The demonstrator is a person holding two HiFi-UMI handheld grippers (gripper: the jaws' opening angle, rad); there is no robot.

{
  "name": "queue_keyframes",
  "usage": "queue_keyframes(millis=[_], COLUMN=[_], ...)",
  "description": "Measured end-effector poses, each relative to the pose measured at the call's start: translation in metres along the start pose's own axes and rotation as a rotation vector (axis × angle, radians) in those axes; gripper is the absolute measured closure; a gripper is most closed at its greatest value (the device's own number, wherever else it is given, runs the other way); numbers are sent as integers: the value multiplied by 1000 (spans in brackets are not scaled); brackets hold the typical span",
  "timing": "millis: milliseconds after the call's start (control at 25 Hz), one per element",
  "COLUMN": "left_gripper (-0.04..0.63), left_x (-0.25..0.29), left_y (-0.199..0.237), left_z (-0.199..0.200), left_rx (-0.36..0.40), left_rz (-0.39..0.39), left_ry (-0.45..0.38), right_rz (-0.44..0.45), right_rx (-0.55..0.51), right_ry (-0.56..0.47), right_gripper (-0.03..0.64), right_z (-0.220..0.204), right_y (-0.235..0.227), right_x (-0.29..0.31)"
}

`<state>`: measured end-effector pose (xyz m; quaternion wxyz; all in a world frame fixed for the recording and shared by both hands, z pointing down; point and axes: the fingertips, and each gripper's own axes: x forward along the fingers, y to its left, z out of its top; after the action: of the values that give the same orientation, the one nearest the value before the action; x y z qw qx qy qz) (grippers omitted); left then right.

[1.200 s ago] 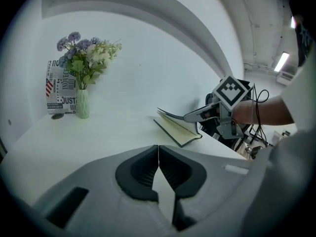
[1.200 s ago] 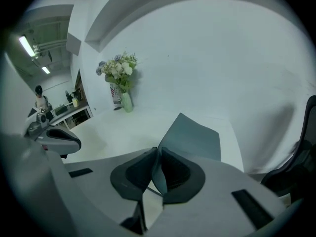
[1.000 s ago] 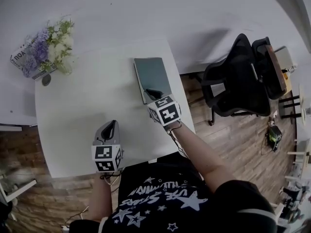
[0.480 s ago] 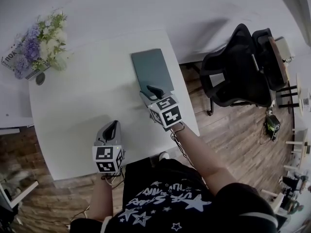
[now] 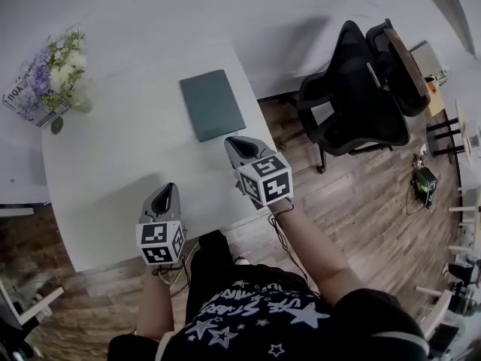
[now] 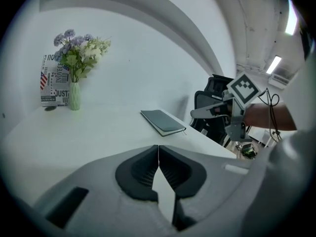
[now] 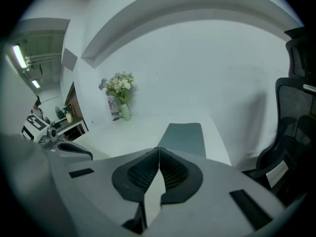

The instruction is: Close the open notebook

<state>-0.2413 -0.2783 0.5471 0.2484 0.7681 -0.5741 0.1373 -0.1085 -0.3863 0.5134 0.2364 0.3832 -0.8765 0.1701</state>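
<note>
a: head view first. notebook (image 5: 213,105) lies flat on the counter (image 5: 120,156), dark green cover up. it already looks shut, over by the counter's right edge.
b: which hand's closer?
a: right gripper (image 5: 237,143), easily. its tip is just short of the notebook's near short edge, by the near right corner. i judge it's off the cover, not touching. left gripper (image 5: 167,196) is well apart, over the near left part of the counter.
b: fingers?
a: right fingers (image 7: 143,174) clenched, pads meeting, nothing between them. they've just been closing. left fingers (image 6: 140,169) clenched too, empty.
b: so where's the notebook from the right fingers?
a: ahead and below, a touch right in the right gripper view. from the left gripper it's ahead and off to the right.
b: long axis?
a: runs away from the person, leaning a little left toward the far end in the head view. short edges near and far, long edges left and right.
b: spine side?
a: can't tell for sure. left gripper view shows a pale edge along the long side facing left, so i'd guess the spine is on the chair (image 5: 349,96) side. guess only.
b: next move?
a: nothing left to close, by my read. if a press on the cover is wanted, the right hand goes forward and down along that axis.
</note>
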Motion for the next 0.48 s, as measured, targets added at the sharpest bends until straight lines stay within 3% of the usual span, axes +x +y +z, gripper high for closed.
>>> queue_keyframes(millis=[280,480], left_gripper=[575,575], left_x=[-35,-61], left_y=[-56,-91], left_z=[0,-4], left_rx=[37,72], left_rz=[21,19], left_ry=[-53,-81], right_rz=[15,-11], right_rx=[60,32], right_ry=[-10,-49], right_gripper=[615,615], right_z=[-40,-50], right_y=[-8,-9], right_x=[-85,-133])
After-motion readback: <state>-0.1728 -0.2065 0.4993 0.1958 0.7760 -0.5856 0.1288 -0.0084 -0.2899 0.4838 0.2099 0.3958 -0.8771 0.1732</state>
